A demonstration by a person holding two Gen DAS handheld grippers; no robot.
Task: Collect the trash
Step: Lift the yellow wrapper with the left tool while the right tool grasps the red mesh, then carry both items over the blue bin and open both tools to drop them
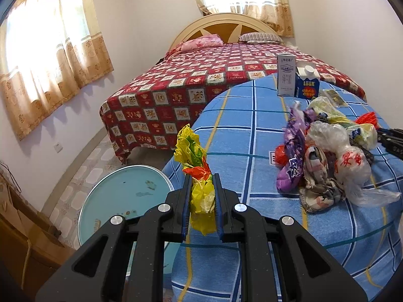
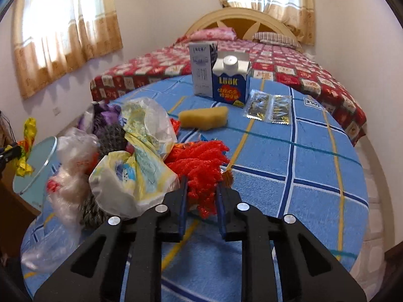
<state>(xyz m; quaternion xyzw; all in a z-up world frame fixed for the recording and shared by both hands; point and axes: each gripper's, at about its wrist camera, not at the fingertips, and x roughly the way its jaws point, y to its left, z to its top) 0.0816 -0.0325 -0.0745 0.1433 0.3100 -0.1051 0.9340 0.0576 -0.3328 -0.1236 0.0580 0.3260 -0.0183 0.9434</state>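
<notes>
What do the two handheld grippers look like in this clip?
Both look alike. The left gripper and right gripper are matte black, with angular linkage arms that have triangular cut-outs, round silver pivot caps, and two flat fingers edged in blue along the inner pads. No cables, markings, hands or sleeves show.

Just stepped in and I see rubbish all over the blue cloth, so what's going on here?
A person is clearing trash off the table with two hand-held claws. The left claw is shut on a crumpled yellow wrapper, held up near the table's edge. The right claw has closed on the red mesh netting at the edge of the pile of plastic bags. The two cartons, the sponge and the foil packets are untouched on the blue cloth.
</notes>
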